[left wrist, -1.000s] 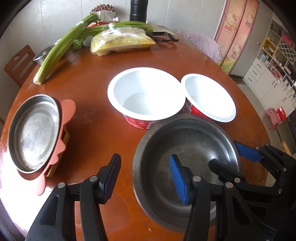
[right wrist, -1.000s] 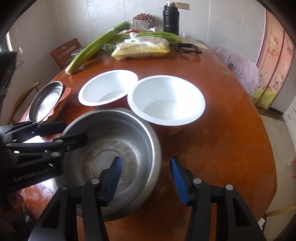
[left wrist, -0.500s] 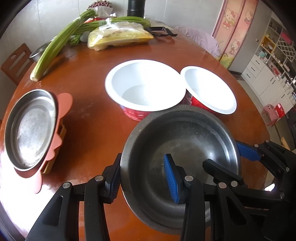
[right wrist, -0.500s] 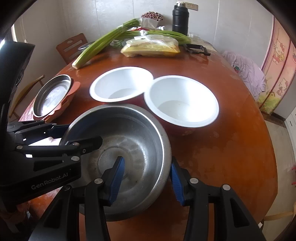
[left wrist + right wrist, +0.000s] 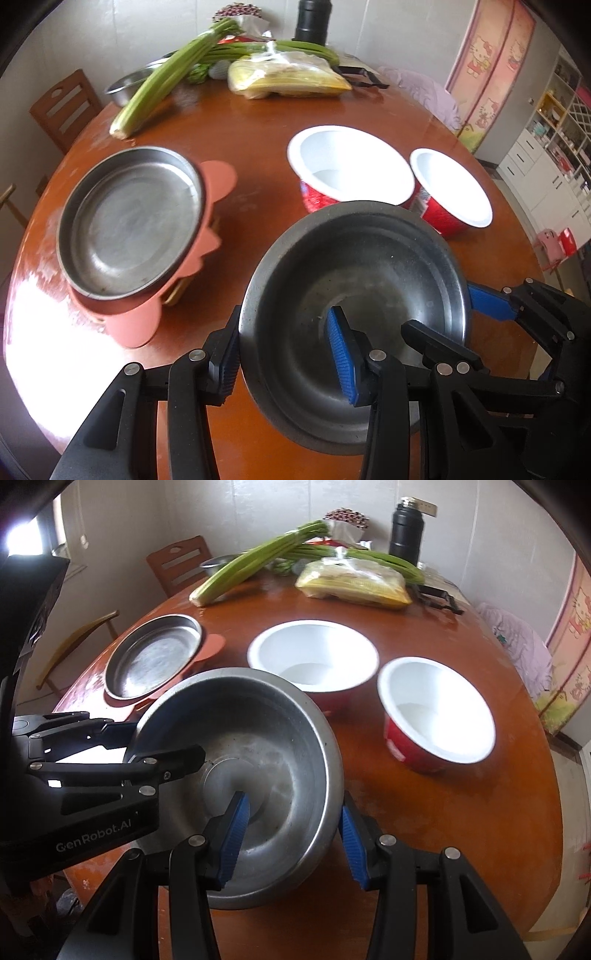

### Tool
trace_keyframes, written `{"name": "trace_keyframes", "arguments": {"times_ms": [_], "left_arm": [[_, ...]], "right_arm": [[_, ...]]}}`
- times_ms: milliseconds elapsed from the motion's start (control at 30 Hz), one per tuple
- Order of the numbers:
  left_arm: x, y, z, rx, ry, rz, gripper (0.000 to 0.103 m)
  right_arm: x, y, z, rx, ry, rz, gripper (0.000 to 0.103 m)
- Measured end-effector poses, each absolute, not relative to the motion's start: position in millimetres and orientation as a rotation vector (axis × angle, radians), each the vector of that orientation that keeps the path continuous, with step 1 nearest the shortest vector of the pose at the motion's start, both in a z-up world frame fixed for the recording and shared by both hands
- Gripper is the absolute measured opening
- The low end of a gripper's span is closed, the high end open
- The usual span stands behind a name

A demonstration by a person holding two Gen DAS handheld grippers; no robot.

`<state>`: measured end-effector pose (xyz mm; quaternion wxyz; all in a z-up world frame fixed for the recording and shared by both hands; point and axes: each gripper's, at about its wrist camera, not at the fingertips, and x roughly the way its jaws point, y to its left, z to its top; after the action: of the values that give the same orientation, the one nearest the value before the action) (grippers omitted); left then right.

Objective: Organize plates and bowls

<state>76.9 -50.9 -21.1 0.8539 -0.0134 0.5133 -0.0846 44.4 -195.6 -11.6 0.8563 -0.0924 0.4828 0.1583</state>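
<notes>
Steel bowl (image 5: 369, 295) pinched between both tongs' pads, rim-held.

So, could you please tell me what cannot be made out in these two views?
- Steel basin: its underside, so contact with the table is unclear in both views.
- Wooden stand: mostly hidden under the steel plate and pink mat, left wrist view.
- Small steel bowl: largely behind the celery, right wrist view.
</notes>
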Motion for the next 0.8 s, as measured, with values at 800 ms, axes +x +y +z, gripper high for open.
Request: {"name": "trace_keyframes", "arguments": {"times_ms": [800], "left_arm": [[76.7,-50.5,-32.2,-0.008,1.104,-0.184,0.047]], "right_arm": [[44.0,-189.3,-22.1,-0.198,1.067,0.351,0.049]]}}
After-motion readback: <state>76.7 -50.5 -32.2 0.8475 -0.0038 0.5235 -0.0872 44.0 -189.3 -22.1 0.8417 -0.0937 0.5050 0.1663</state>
